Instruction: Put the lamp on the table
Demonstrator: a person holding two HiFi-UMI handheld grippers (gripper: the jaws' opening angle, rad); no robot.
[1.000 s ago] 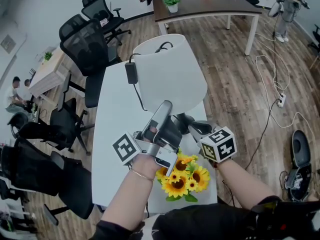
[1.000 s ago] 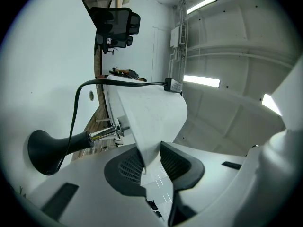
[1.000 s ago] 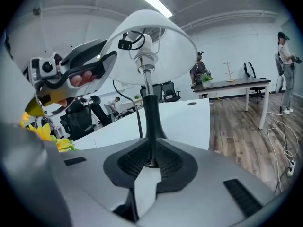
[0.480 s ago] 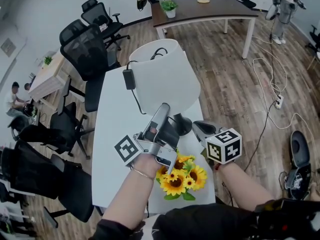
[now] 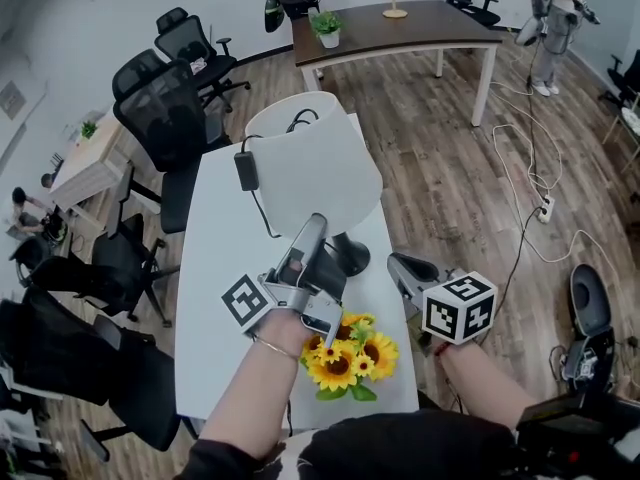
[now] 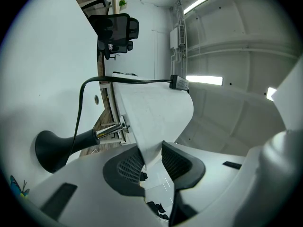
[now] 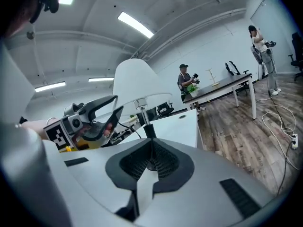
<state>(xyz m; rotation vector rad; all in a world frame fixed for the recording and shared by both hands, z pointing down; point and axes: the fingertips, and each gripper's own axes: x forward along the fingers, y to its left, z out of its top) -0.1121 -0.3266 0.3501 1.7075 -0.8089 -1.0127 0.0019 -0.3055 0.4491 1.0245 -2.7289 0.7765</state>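
The lamp stands on the white table (image 5: 220,268), with a white shade (image 5: 310,173) and a black base (image 5: 350,256). My left gripper (image 5: 318,230) is shut on the shade's lower rim. In the left gripper view the rim (image 6: 150,148) sits pinched between the pads; the jaws have just eased slightly wider and still hold it. The lamp's stem and base (image 6: 49,150) show at the left there. My right gripper (image 5: 400,268) hangs to the right of the base, shut and empty. In the right gripper view its pads (image 7: 152,157) meet, with the lamp's stem (image 7: 144,119) beyond them.
The lamp's black cable and power adapter (image 5: 244,171) lie on the table behind the shade. A bunch of sunflowers (image 5: 345,358) sits at the near edge. Black office chairs (image 5: 165,118) crowd the left side. A brown table (image 5: 400,28) and floor cables (image 5: 530,188) lie further off.
My right gripper has drawn back from the lamp's base, rising toward the right, and its jaws have closed. The left gripper stays on the shade's rim.
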